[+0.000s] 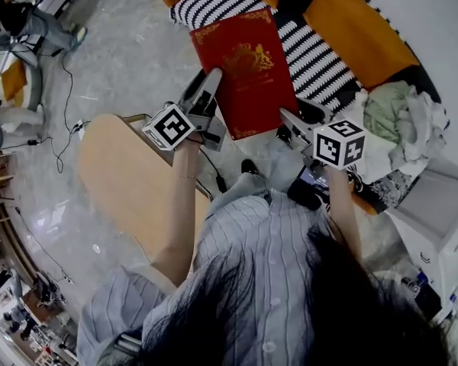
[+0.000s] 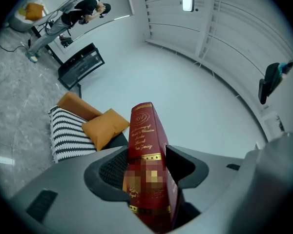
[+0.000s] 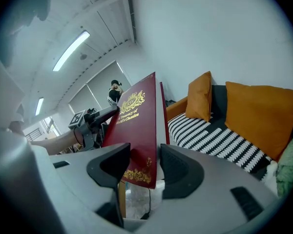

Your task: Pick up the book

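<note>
A thick red book [image 1: 246, 71] with gold print hangs in the air in front of the sofa, held from both sides. My left gripper [image 1: 215, 105] is shut on its spine edge; in the left gripper view the red spine [image 2: 146, 165] stands upright between the black pads. My right gripper [image 1: 290, 122] is shut on the book's opposite lower corner; in the right gripper view the front cover [image 3: 136, 130] rises between its jaws, with the left gripper [image 3: 95, 118] behind it.
Behind the book is a sofa with a black-and-white striped throw [image 1: 309, 48] and orange cushions [image 1: 351, 21]. A pile of clothes [image 1: 401, 124] lies at its right end. A light wooden table [image 1: 133, 181] stands at my left, a white cabinet [image 1: 443, 219] at my right.
</note>
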